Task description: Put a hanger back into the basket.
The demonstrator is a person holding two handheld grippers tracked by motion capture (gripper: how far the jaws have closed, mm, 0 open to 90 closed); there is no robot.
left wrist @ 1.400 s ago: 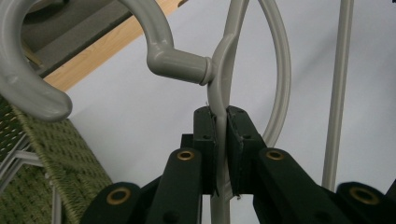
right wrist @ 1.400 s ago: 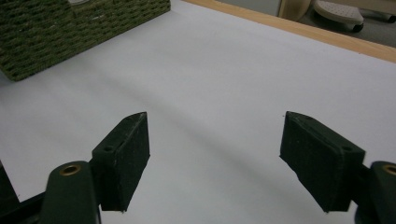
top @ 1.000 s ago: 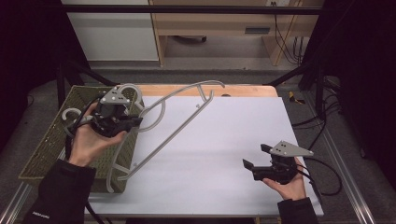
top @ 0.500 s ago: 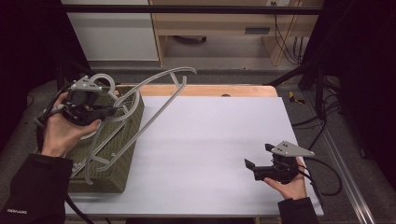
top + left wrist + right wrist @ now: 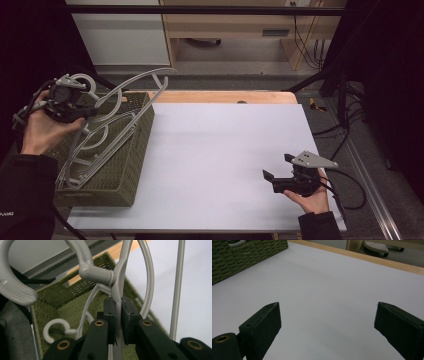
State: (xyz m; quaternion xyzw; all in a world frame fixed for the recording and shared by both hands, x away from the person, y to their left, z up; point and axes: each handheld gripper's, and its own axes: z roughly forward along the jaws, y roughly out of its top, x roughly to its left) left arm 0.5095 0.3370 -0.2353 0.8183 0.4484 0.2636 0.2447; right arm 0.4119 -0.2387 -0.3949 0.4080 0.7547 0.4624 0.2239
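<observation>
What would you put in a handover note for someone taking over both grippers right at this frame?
Left gripper: shut on the thin bar of a grey hanger, held above the green woven basket at the table's left edge.
Right gripper: open, empty, resting low over the white table near its right front corner.
Basket: at least one more grey hanger already lies inside.
Done: the held hanger is off the table and over the basket, its long arm sticking out past the far rim.
Left: probably lower it fully into the basket and release.
</observation>
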